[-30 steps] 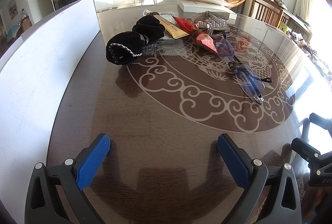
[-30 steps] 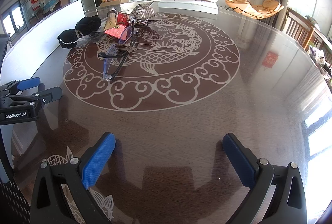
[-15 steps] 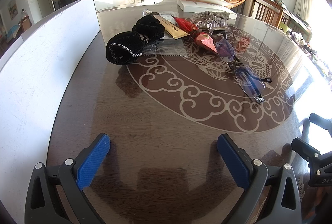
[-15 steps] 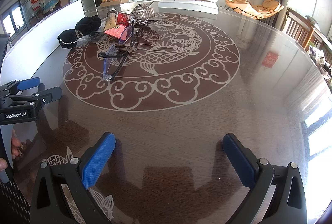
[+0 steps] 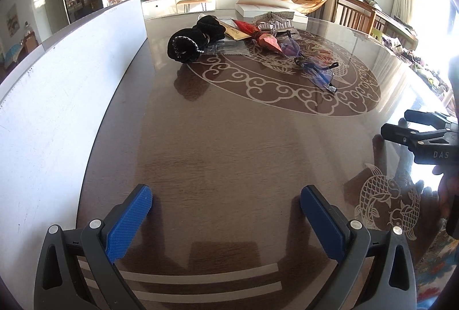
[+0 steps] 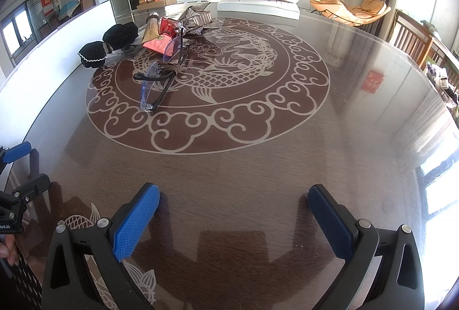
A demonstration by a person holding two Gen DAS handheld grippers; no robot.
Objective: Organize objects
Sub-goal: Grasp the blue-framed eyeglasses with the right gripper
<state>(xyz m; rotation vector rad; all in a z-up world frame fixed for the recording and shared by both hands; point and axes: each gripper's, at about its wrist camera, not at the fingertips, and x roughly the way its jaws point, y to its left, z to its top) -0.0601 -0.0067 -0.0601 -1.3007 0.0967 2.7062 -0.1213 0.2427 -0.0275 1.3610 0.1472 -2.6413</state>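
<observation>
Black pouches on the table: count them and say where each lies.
2. One pouch lies at the pile's near left end; the other pouch sits just behind it, touching. The pile may hide more.

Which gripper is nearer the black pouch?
Left. The left gripper faces the black pouch nearly head-on; the right gripper sits farther right, pouch far up-left.
</observation>
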